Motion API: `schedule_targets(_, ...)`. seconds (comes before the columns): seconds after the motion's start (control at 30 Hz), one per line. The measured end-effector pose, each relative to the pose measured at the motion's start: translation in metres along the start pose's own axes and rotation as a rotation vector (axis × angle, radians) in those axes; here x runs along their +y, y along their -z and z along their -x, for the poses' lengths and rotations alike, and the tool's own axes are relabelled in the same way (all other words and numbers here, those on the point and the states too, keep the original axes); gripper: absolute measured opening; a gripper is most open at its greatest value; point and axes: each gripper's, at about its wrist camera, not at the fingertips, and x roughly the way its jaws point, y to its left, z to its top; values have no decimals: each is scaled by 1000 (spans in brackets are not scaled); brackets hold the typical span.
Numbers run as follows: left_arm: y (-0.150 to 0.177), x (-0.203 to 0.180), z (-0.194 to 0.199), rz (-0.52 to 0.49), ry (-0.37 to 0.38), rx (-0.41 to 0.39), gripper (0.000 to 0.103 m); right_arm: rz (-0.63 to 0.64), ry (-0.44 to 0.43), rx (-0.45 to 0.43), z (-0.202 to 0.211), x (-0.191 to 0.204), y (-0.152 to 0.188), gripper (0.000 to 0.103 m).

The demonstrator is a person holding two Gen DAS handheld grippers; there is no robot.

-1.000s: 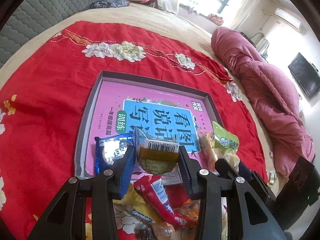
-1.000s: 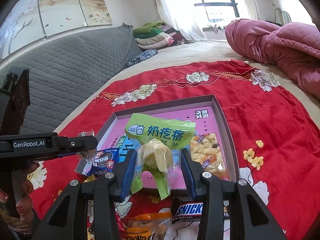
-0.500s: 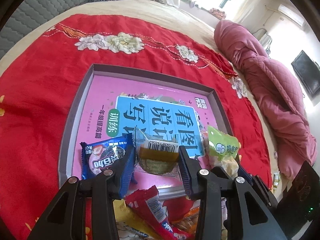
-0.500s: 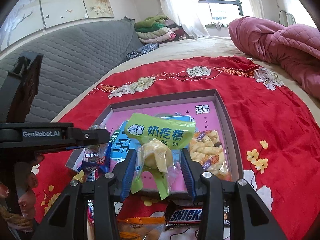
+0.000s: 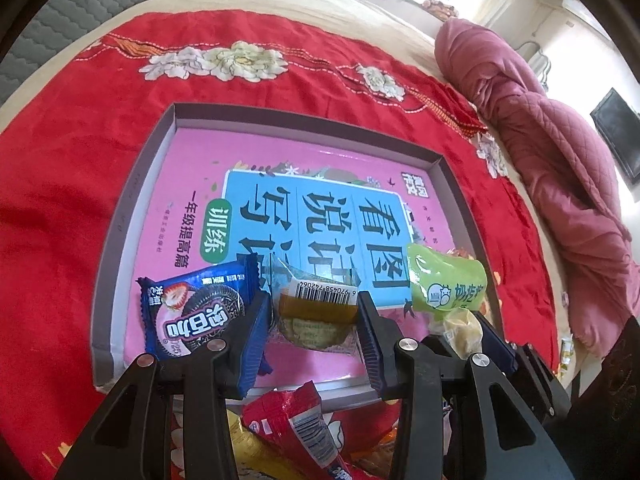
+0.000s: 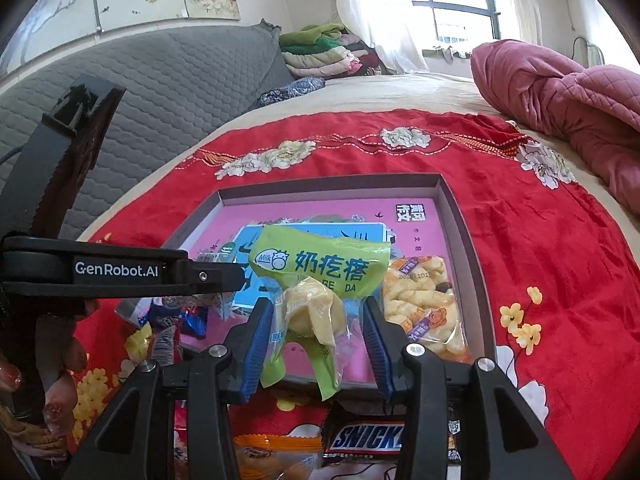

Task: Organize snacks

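A grey-rimmed tray (image 5: 132,196) with a pink and blue book cover as its floor lies on the red cloth. My left gripper (image 5: 314,320) is shut on a clear-wrapped pastry with a barcode (image 5: 314,312), held over the tray's near edge. A blue cookie packet (image 5: 192,312) lies in the tray's near left corner. My right gripper (image 6: 314,320) is shut on a green milk-snack bag (image 6: 320,268), held over the tray (image 6: 460,220). A packet of yellow puffs (image 6: 424,304) lies in the tray at the right. The green bag also shows in the left wrist view (image 5: 444,284).
Loose snacks lie in front of the tray: a red packet (image 5: 292,424), a Snickers bar (image 6: 368,436), an orange packet (image 6: 272,456). A pink quilt (image 6: 560,92) is bunched at the right. A grey padded headboard (image 6: 140,92) stands at the left.
Both grippers have moved forward over the tray with their snacks still held. The left gripper has come closer to the blue cookie packet.
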Motion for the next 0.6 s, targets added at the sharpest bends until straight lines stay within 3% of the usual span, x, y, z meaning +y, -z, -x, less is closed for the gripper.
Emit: schedule_targets(0.6,3,-6,-11,-39,-39,35,45,17,45,28,-9,-2,6,47)
